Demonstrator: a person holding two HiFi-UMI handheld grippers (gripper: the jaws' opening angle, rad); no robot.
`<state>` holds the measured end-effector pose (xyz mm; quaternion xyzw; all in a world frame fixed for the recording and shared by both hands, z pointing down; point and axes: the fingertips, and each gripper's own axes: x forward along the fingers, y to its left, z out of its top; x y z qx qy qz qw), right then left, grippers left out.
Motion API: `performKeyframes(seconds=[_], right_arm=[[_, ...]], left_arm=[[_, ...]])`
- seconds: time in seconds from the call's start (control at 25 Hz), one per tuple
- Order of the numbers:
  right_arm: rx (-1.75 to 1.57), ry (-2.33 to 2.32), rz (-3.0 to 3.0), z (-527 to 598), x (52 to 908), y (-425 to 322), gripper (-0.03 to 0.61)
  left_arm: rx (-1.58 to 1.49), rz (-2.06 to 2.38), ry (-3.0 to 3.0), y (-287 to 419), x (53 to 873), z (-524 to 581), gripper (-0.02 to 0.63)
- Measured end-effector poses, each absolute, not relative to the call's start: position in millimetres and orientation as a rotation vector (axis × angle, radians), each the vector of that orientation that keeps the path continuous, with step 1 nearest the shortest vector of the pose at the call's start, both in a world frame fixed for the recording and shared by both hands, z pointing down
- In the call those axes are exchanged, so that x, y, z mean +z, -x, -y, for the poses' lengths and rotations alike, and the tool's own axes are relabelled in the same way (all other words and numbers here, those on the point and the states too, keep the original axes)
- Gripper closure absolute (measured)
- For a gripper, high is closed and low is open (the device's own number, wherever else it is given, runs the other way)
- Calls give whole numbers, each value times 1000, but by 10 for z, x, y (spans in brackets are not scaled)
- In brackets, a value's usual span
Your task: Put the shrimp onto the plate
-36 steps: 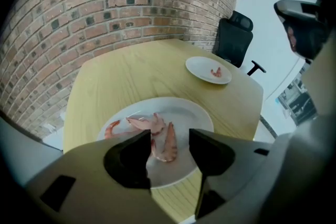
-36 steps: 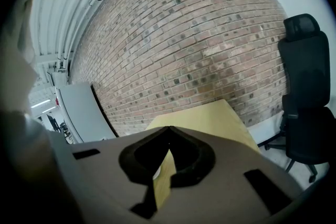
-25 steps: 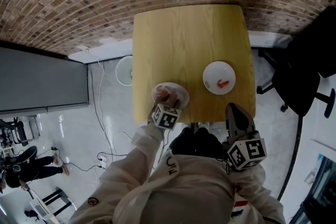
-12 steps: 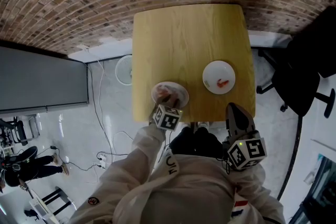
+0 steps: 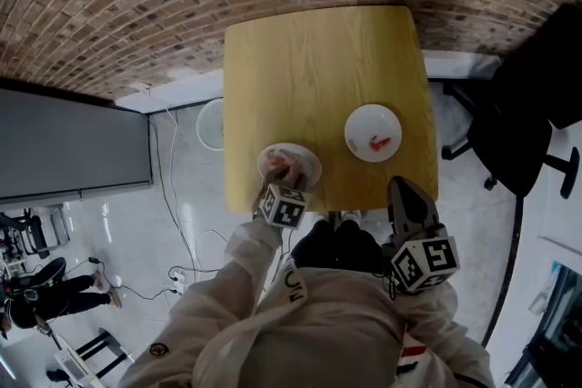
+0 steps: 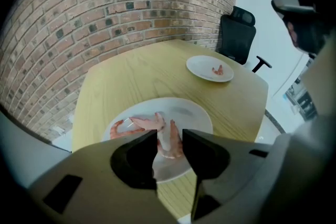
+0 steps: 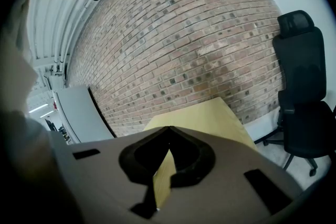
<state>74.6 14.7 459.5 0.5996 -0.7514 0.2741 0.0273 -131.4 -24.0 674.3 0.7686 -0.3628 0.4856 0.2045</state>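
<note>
Wooden table (image 5: 318, 68), left gripper (image 6: 169, 135) at lower left, jaws just closed, pinching 1 shrimp (image 6: 169, 145) at the near plate (image 6: 198, 113) – right gripper (image 7: 167, 129) pressed together, empty, lower right.

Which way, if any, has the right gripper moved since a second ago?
No. The right gripper keeps the same place against the wooden table: tips at its near edge, by the right corner, in the head view.

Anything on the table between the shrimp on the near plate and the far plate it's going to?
Nothing visible. Only bare table lies between the shrimp and the far plate, which already holds one other shrimp.
</note>
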Motion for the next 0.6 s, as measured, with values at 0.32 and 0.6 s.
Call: performKeyframes(seconds=[0.32, 0.6], right_arm=[[861, -1898, 2300, -200, 4593, -885, 555], [869, -1995, 2251, -274, 4582, -1214, 555]], left_arm=[[1343, 1011, -2230, 1114, 6496, 357, 460], [1349, 961, -2338, 644, 6323, 578, 462]])
